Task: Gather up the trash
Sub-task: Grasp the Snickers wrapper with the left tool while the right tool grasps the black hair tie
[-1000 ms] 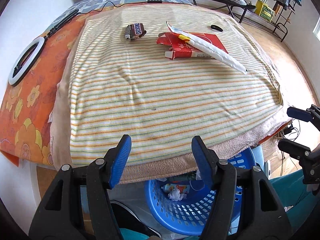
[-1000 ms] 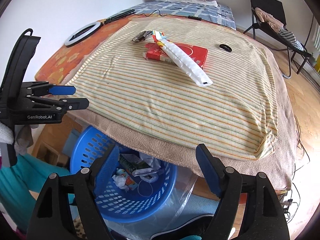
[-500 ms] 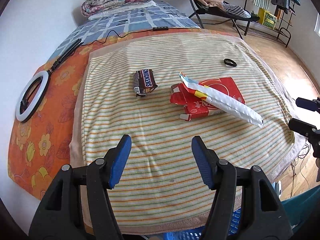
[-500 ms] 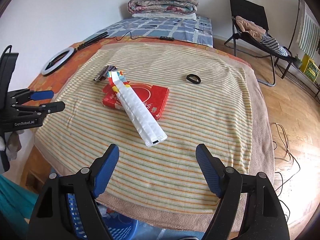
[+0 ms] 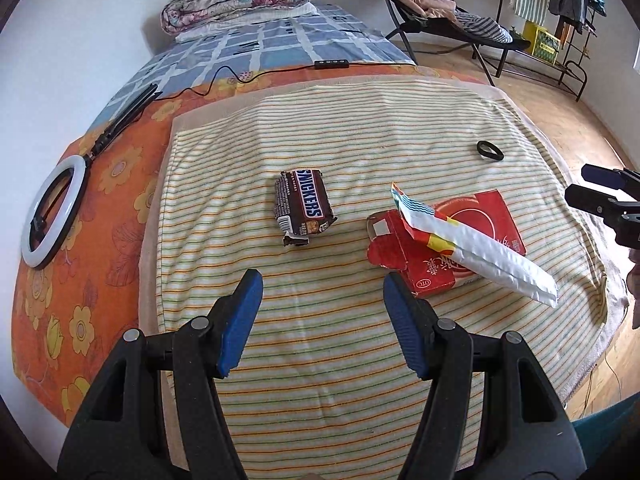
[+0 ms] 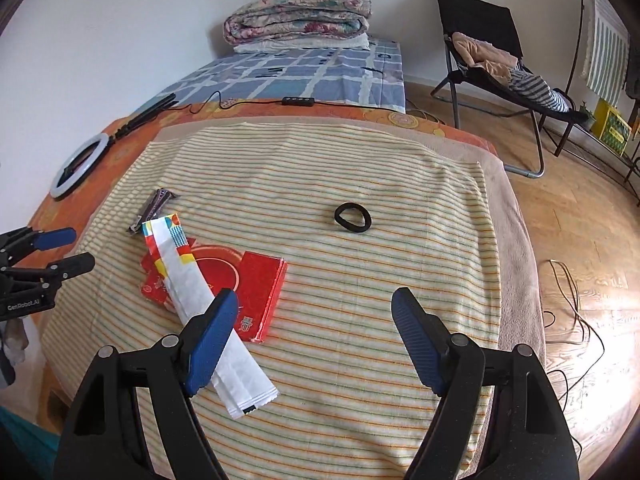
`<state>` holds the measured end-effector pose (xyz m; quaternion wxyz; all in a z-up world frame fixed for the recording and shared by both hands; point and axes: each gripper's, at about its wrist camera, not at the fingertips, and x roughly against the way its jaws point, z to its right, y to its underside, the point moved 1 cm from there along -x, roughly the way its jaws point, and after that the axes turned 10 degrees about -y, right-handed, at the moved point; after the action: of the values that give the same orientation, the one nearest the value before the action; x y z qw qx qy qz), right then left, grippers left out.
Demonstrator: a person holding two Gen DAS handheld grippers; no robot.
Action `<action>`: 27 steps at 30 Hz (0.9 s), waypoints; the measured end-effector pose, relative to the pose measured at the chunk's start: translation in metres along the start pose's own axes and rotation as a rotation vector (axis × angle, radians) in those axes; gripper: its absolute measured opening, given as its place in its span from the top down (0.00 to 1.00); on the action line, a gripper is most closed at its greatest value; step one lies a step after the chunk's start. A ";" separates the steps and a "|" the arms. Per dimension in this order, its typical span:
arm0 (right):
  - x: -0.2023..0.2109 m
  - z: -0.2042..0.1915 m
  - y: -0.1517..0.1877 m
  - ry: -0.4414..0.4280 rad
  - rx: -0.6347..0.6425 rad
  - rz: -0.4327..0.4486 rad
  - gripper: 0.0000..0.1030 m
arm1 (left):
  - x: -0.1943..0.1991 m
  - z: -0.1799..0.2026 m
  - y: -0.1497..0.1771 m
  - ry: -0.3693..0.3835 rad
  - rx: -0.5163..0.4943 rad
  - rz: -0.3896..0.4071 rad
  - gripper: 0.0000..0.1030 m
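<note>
Candy wrapper (image 5: 304,206) at eleven o'clock of left gripper (image 5: 322,322) — red box (image 6: 256,292), white packet (image 6: 192,292) beside; right gripper (image 6: 314,344) too: jaws agape, empty.

"SNICKERS" in white-on-blue lettering across brown candy wrapper (image 5: 304,206) lying on the striped cloth; smaller print beside it too fine to read. "OTC" in a small oval on near end of red carton (image 5: 434,282), plus Chinese characters along its side, not legible. "GenRobot.AI" printed in white on black body of left gripper (image 6: 22,303), seen from right wrist view. White pouch (image 6: 188,280) with coloured patches: no readable print.
</note>
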<state>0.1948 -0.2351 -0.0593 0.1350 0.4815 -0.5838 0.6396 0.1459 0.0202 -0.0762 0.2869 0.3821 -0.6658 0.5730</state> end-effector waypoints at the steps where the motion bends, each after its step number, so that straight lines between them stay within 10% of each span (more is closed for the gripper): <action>1: -0.004 0.002 -0.002 0.007 0.005 -0.001 0.23 | -0.003 0.000 -0.001 0.000 0.000 -0.002 0.37; 14: -0.046 0.027 -0.023 0.004 -0.021 -0.035 0.23 | -0.038 -0.004 -0.012 -0.009 -0.013 -0.023 0.37; 27: -0.093 0.080 -0.054 -0.074 -0.222 -0.078 0.23 | -0.090 -0.044 -0.045 0.141 0.186 -0.155 0.47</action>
<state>0.3179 -0.2540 -0.1098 0.1906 0.5089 -0.6364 0.5474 0.2305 0.0774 -0.1180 0.3398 0.4159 -0.5567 0.6338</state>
